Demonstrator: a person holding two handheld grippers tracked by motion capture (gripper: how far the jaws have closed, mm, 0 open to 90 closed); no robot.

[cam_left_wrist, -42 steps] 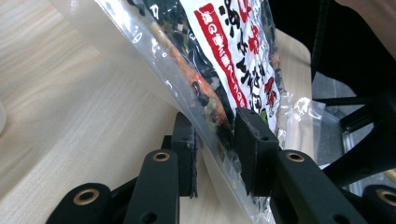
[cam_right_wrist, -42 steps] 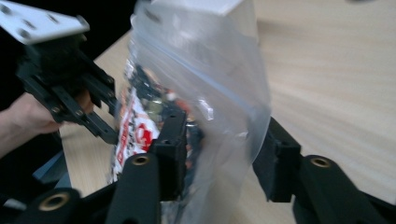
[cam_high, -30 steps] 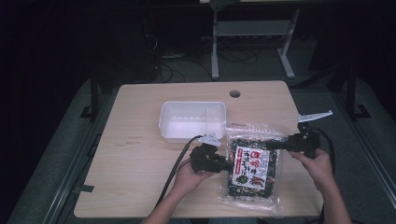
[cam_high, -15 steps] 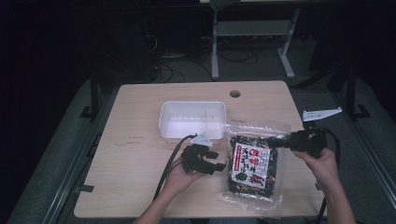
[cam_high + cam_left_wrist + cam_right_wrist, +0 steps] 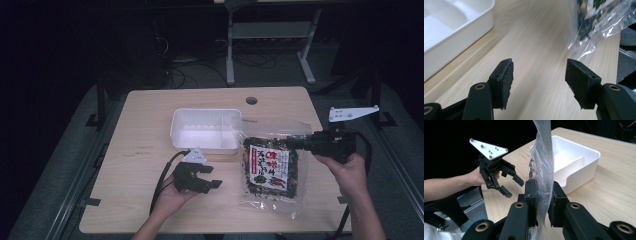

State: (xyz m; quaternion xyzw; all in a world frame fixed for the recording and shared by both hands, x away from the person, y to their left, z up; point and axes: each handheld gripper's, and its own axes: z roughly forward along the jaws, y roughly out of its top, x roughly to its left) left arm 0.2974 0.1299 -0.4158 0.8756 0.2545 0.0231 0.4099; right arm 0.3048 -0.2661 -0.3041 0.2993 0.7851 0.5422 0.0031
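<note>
- In the left gripper view, the white tray (image 5: 454,27) ran off the top and left edges, so its far wall and most of its compartments could not be seen.
- Ahead and to the right of the left gripper (image 5: 539,75), the snack bag (image 5: 596,22) was cut off by the top edge; its print was blurred.
- In the right gripper view, the right gripper (image 5: 541,195) pads were covered where the bag's clear film (image 5: 544,157) ran between them, and the film left the frame at the top.
- In the high view, the bag's label text (image 5: 270,167) was too small to read.
</note>
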